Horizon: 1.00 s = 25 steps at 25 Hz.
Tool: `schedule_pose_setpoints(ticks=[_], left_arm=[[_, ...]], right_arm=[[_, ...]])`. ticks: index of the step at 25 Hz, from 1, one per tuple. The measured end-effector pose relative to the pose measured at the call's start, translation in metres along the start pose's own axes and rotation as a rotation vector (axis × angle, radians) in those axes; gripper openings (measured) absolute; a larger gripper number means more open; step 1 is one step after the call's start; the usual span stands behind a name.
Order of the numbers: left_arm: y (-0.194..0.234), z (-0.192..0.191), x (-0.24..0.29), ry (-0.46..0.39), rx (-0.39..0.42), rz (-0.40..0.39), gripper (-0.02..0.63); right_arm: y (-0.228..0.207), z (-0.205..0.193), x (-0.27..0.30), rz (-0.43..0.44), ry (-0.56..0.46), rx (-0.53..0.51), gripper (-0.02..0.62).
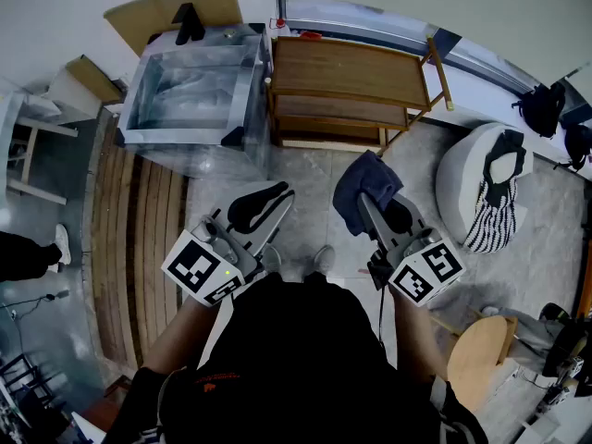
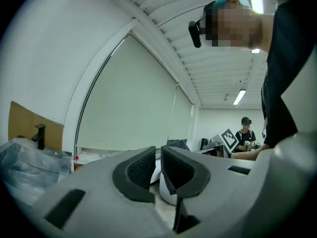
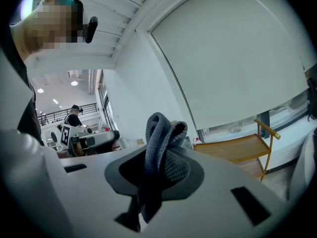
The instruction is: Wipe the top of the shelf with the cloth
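Note:
The wooden shelf (image 1: 347, 72) stands against the far wall, its top board bare; it also shows at the right of the right gripper view as the shelf (image 3: 237, 148). A dark blue-grey cloth (image 1: 363, 185) hangs bunched over my right gripper (image 1: 375, 203), which is shut on it, held above the floor short of the shelf. In the right gripper view the cloth (image 3: 159, 152) stands folded up between the jaws. My left gripper (image 1: 264, 202) is level with the right one, shut with nothing in it; in its own view the left gripper (image 2: 158, 165) shows only a thin slit between the pads.
A clear plastic-covered box (image 1: 190, 91) stands just left of the shelf, with cardboard (image 1: 176, 12) behind it. A white beanbag (image 1: 462, 169) carrying a striped bag is at the right. A round wooden stool (image 1: 476, 359) is by my right elbow. A person (image 2: 245, 133) stands far off.

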<state>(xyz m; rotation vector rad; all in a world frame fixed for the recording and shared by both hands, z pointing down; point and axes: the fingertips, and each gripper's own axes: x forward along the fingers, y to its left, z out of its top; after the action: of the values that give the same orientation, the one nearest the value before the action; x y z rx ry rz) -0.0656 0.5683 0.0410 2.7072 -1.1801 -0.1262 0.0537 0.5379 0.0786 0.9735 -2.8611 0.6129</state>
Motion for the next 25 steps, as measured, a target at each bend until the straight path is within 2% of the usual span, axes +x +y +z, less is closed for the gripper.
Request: schedule_pose_setpoints(ticks=[16,25], left_arm=[[-0.009,-0.010,0.009,0.024,-0.017,0.003,0.058],[-0.024,-0.016,0.035,0.034,-0.001,0.047,0.057]], right_arm=[[-0.013,0.000,-0.012,-0.018,-0.027,0.034,0.061],[-0.037,0.003,-0.033,0.024,-0.045,0.042,0.061]])
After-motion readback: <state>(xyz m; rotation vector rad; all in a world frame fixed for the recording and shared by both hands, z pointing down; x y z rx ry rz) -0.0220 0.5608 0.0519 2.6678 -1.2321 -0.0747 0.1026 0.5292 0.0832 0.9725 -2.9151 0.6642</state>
